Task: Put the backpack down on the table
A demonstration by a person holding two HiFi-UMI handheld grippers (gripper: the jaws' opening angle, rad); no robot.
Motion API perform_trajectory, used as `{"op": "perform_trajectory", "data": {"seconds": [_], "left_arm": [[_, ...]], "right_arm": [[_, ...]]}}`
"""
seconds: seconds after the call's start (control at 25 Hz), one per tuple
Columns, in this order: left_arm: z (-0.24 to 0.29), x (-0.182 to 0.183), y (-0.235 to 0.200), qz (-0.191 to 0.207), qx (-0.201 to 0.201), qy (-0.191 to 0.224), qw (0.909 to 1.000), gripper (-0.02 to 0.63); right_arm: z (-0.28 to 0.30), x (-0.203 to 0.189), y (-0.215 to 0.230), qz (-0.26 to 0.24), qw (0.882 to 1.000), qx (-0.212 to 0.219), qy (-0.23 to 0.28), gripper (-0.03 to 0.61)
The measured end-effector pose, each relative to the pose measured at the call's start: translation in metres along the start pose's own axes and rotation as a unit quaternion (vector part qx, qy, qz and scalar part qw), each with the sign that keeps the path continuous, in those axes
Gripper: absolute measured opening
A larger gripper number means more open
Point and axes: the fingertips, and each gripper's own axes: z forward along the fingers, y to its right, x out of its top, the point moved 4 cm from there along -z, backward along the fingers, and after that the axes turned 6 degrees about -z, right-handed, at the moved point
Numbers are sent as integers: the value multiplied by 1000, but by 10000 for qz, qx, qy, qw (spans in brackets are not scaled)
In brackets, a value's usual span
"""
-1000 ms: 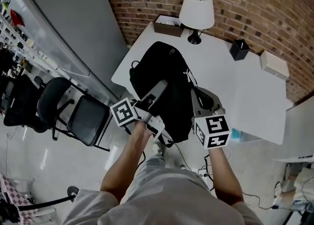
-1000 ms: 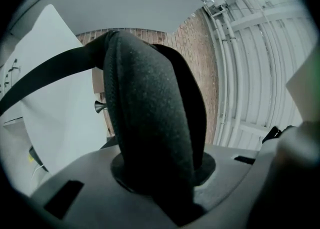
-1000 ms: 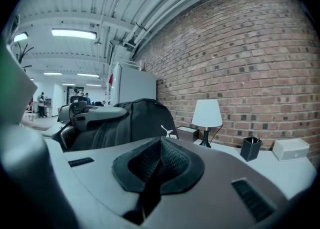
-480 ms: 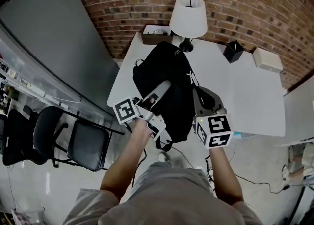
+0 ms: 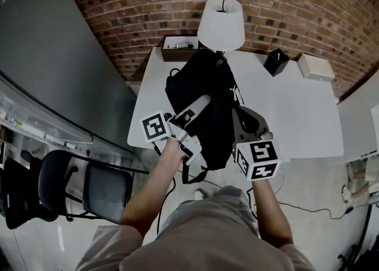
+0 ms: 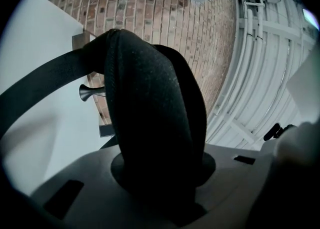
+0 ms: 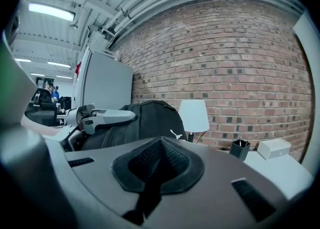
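Beneath the brick wall (image 5: 296, 3), the backpack (image 5: 204, 83) hangs lengthwise over the tabletop (image 5: 296, 110) edge, left gripper (image 5: 200, 101) and right gripper (image 5: 237, 116) each clamped on its straps (image 6: 150, 123).

Grey clothes (image 5: 207, 228); pale left claw (image 5: 201, 99) and right claw (image 5: 235, 110) bear marker cubes (image 5: 155, 128).

A: What colour is the backpack (image 5: 204, 95)?
B: Black all over; the surface (image 5: 296, 116) is white.
A: And behind?
B: Red-brown brick wall (image 5: 284, 3), pale mortar lines; white lamp shade (image 5: 221, 24); small black box (image 5: 276, 61); black chair (image 5: 106, 190).

Matt black cloth backpack (image 5: 204, 89); rough brick wall (image 5: 296, 3).
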Motion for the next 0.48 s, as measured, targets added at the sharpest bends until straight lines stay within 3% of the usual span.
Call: {"op": "perform_trajectory", "data": {"seconds": [0.48], "left_arm": [[5,26,-46,-198,149,-76,9997,84]], "right_arm": [[46,-15,-4,32,9996,206,-198,2]]}}
